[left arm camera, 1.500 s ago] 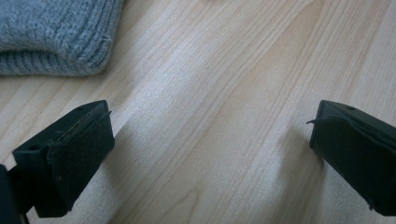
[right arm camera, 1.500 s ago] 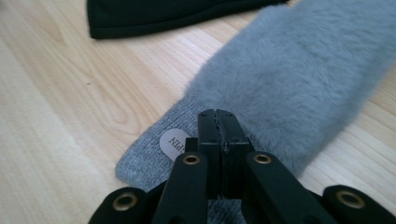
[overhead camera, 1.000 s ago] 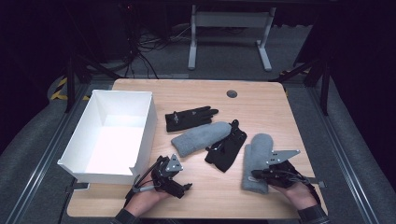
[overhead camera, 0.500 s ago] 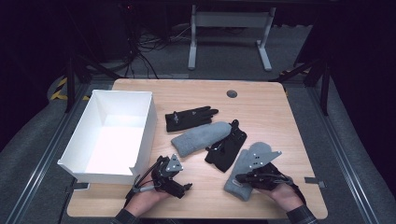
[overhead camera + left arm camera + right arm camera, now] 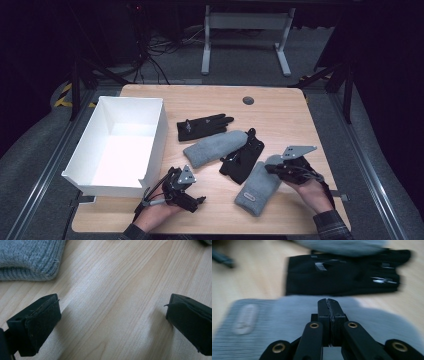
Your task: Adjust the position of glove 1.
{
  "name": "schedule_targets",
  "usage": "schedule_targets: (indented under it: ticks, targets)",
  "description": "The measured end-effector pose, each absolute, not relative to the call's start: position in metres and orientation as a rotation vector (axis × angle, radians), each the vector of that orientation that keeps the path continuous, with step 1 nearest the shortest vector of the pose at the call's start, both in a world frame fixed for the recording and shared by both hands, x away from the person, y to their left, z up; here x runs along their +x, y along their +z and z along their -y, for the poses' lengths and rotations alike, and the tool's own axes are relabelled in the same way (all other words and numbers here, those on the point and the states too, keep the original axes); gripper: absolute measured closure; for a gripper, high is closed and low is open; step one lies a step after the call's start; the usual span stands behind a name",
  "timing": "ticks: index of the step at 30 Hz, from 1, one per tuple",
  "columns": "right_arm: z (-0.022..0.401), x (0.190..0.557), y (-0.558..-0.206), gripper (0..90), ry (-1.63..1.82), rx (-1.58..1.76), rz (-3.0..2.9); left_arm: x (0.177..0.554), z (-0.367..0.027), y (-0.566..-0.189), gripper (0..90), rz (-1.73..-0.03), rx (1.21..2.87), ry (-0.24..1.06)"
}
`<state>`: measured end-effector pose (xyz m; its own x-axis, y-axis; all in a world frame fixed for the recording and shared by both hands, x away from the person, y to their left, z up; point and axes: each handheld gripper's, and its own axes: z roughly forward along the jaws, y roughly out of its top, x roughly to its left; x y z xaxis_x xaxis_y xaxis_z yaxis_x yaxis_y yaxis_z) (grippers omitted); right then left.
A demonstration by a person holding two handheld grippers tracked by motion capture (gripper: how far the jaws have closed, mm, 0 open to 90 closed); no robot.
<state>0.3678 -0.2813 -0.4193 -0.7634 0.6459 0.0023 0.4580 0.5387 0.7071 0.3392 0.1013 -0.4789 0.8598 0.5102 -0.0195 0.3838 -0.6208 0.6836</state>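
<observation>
A grey mitten [image 5: 256, 189] with a label patch lies slanted near the front right of the table. My right gripper [image 5: 270, 168] is at its far end, and in the right gripper view the jaws [image 5: 328, 301] stand pressed together at the edge of this grey mitten [image 5: 274, 322], pinching its fabric. A black glove [image 5: 243, 158] lies just left of it, a second grey mitten [image 5: 215, 147] beyond that, and another black glove [image 5: 205, 126] farther back. My left gripper [image 5: 196, 199] rests near the front edge, open over bare wood [image 5: 112, 317], with the second mitten's cuff [image 5: 27, 260] ahead on its left.
A white open box [image 5: 155, 145] stands at the table's left side, close to my left hand. A dark round grommet [image 5: 248, 100] sits near the far edge. The wooden table [image 5: 280, 115] has bare room at the back right.
The right gripper has shifted left, and the grey mitten in it has swung from upright to slanted, its cuff now nearer the front edge. The left gripper has stayed put.
</observation>
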Motion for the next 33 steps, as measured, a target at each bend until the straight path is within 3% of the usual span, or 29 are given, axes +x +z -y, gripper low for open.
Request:
schedule_targets:
  ticks: [10, 20, 29, 32, 33]
  targets:
    - [0.313, 0.388, -0.435, 89.9, 0.964, 1.063, -2.506, 0.339, -0.101, -0.479, 0.1, -0.645, 2.311, 0.226]
    - [0.317, 0.36, -0.435, 89.9, 0.932, 1.098, -2.52, 0.339, -0.101, -0.479, 0.1, -0.645, 2.313, 0.226]
    - [0.294, 0.344, -0.433, 89.6, 0.945, 1.017, -2.575, 0.339, -0.101, -0.479, 0.1, -0.646, 2.313, 0.228]
    - [0.297, 0.344, -0.427, 78.8, 0.998, 1.027, -2.535, 0.339, -0.101, -0.479, 0.1, -0.647, 2.312, 0.23]
    - [0.297, 0.344, -0.427, 78.8, 0.998, 1.027, -2.535, 0.339, -0.101, -0.479, 0.1, -0.647, 2.312, 0.23]
